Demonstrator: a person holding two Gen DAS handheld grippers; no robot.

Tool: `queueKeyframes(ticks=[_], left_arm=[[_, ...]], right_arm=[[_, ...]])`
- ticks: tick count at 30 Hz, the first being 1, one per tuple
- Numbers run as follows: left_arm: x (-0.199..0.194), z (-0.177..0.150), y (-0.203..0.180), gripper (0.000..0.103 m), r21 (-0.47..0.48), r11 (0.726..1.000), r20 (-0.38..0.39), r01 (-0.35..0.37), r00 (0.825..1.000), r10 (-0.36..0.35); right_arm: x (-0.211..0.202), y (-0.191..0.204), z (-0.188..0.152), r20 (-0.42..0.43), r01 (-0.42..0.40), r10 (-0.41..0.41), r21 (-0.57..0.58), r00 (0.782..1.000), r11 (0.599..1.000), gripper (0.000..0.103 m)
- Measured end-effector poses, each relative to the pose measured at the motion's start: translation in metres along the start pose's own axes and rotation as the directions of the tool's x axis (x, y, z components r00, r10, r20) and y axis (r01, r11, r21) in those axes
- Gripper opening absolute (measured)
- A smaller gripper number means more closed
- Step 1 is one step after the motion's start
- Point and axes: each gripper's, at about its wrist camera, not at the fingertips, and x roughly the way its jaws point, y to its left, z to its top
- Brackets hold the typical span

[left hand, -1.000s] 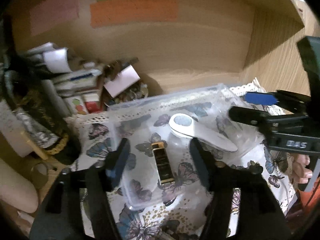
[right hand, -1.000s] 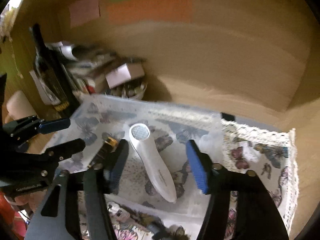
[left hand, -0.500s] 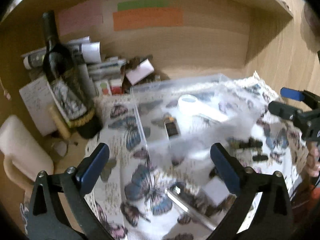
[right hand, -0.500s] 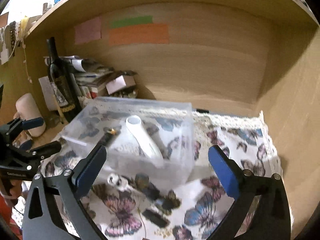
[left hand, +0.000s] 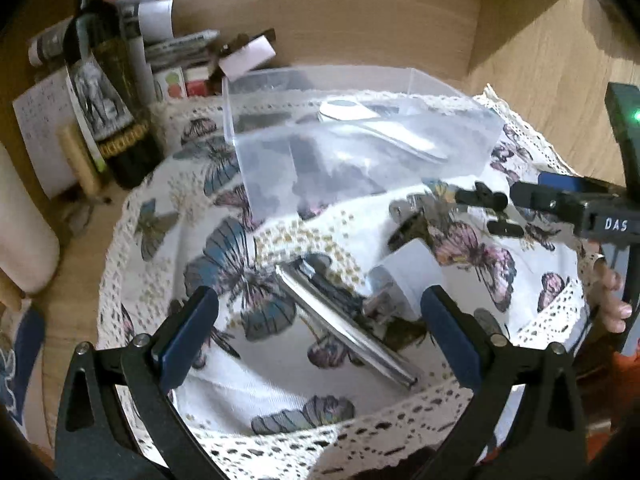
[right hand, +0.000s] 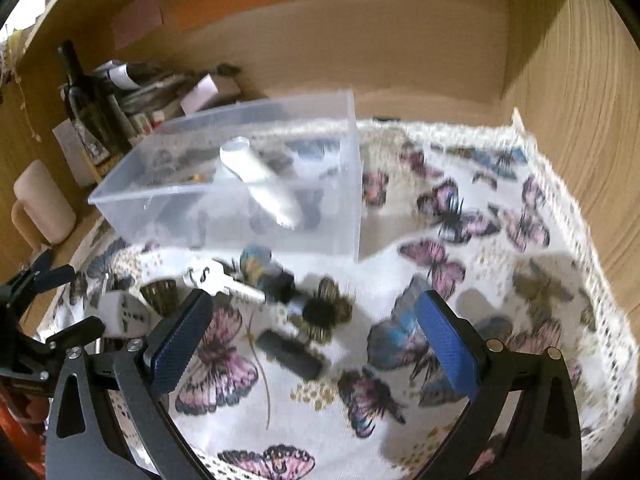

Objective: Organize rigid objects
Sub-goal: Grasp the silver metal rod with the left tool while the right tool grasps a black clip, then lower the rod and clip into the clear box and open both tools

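A clear plastic box (left hand: 452,92) (right hand: 132,196) stands on the butterfly cloth (left hand: 224,248) (right hand: 460,216). A white handheld device (left hand: 380,128) (right hand: 264,184) and a small dark item lie inside it. My left gripper (left hand: 320,332) is open and empty, above a silver metal bar (left hand: 344,324) and a white adapter (left hand: 412,276). My right gripper (right hand: 312,344) is open and empty, above a small black block (right hand: 292,354). A key (right hand: 220,280) and dark clips (left hand: 480,200) lie in front of the box.
A dark wine bottle (left hand: 108,92) (right hand: 88,108), stacked papers and small boxes (left hand: 180,60) stand at the back left. A beige mug (right hand: 40,204) sits left. Wooden walls (right hand: 580,100) close the back and right.
Both grippers have pulled back from over the box toward the front of the cloth and opened wide. The loose items in front of the box have come into view.
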Motion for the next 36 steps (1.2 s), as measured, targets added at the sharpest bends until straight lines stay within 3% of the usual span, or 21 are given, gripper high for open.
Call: queueKeyframes(ticks=[6, 9, 11, 12, 17, 20, 22, 24, 36], left_arm=[[0.009, -0.013, 0.005, 0.103, -0.013, 1.000, -0.037, 0.004, 0.999, -0.004], [0.014, -0.017, 0.010, 0.102, -0.024, 1.000, -0.052, 0.004, 0.999, -0.006], [0.012, -0.018, 0.011, 0.095, -0.017, 1.000, -0.046, -0.007, 0.999, 0.007], [0.012, -0.018, 0.010, 0.087, -0.011, 1.000, -0.044, -0.016, 0.999, 0.015], [0.011, -0.014, 0.017, 0.065, -0.021, 0.999, -0.039, -0.024, 0.999, 0.024], [0.012, -0.011, 0.022, 0.042, -0.027, 0.999, -0.041, -0.023, 0.999, 0.022], [0.012, -0.009, 0.024, 0.023, -0.028, 0.999, -0.038, -0.037, 0.999, 0.036], [0.011, -0.009, 0.027, 0.015, -0.032, 0.999, -0.037, -0.040, 0.999, 0.038], [-0.020, 0.012, 0.035, 0.015, -0.046, 0.998, 0.063, -0.043, 0.997, 0.046]], right_arm=[[0.013, 0.008, -0.015, -0.070, -0.031, 0.029, -0.026, 0.997, 0.999, 0.098], [0.019, 0.014, -0.019, -0.090, -0.033, 0.029, -0.050, 0.995, 0.998, 0.085], [0.019, 0.019, -0.020, -0.083, -0.018, 0.012, -0.074, 0.996, 0.997, 0.077], [0.019, 0.021, -0.020, -0.083, -0.024, 0.017, -0.083, 0.996, 0.996, 0.073], [0.020, 0.027, -0.021, -0.073, -0.011, 0.001, -0.131, 0.997, 0.991, 0.046], [0.019, 0.026, -0.022, -0.067, -0.011, 0.002, -0.130, 0.998, 0.991, 0.032], [0.017, 0.024, -0.024, -0.060, -0.015, 0.008, -0.123, 0.998, 0.992, 0.032], [0.015, 0.025, -0.025, -0.052, -0.013, 0.007, -0.124, 0.999, 0.992, 0.032], [-0.018, 0.031, -0.008, 0.077, -0.016, 0.025, -0.109, 0.997, 0.994, 0.032]])
